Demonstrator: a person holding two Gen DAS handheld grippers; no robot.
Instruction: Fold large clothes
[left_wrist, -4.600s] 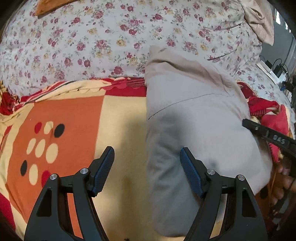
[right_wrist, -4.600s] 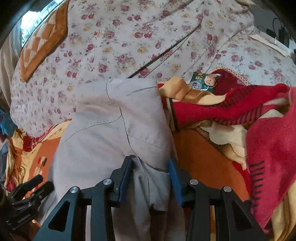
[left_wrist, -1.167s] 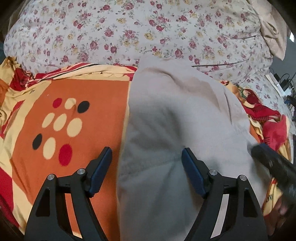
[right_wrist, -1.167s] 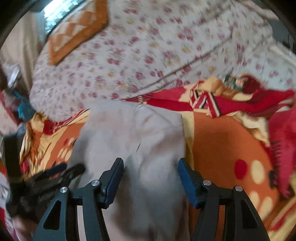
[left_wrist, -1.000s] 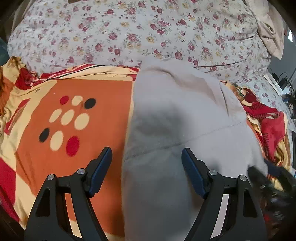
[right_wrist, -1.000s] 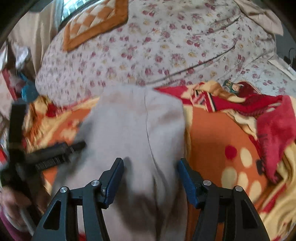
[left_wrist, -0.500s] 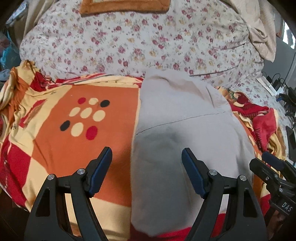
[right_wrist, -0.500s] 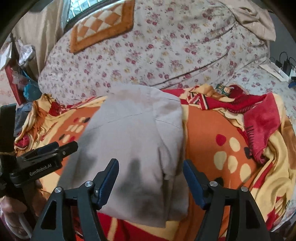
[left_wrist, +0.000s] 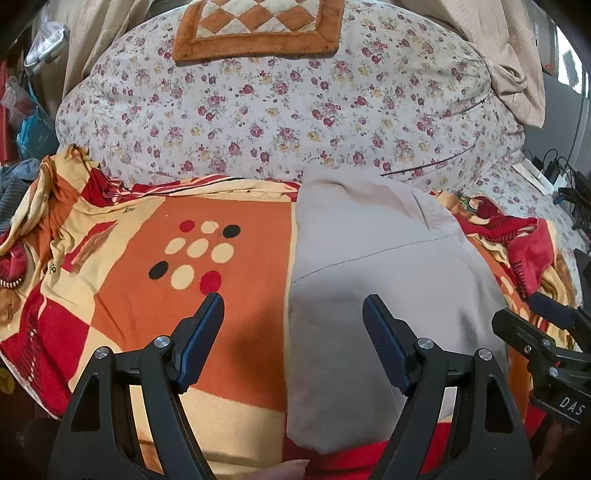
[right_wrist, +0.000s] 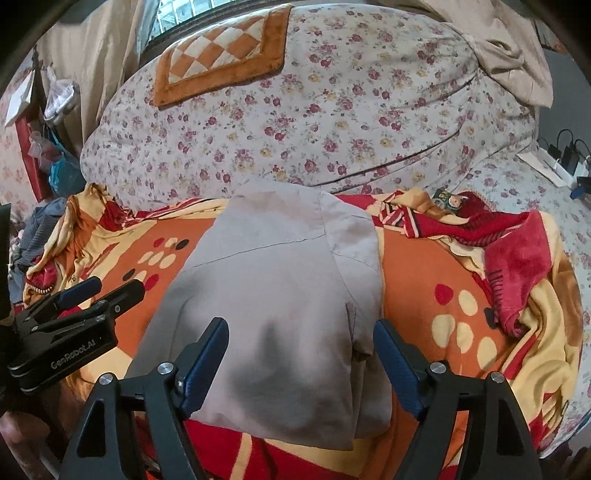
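A grey-beige garment (left_wrist: 373, 280) lies folded into a long rectangle on the orange, red and cream blanket (left_wrist: 155, 295); it also shows in the right wrist view (right_wrist: 280, 295). My left gripper (left_wrist: 293, 338) is open and empty, raised above the garment's left edge. My right gripper (right_wrist: 301, 363) is open and empty, raised above the garment's near end. The right gripper also shows at the right edge of the left wrist view (left_wrist: 543, 332), and the left gripper at the left of the right wrist view (right_wrist: 85, 295).
A big floral quilt (left_wrist: 295, 110) is heaped behind the garment, with an orange checked cushion (left_wrist: 258, 26) on top. Crumpled red blanket folds (right_wrist: 517, 251) lie to the right. Chargers and cables (right_wrist: 565, 155) sit at far right. Bags and clutter (right_wrist: 55, 162) stand at left.
Both grippers have drawn back and up from the garment, so more of the bed shows. The right gripper, shut on the garment 4.6 s ago, has let go and is open. The garment lies still.
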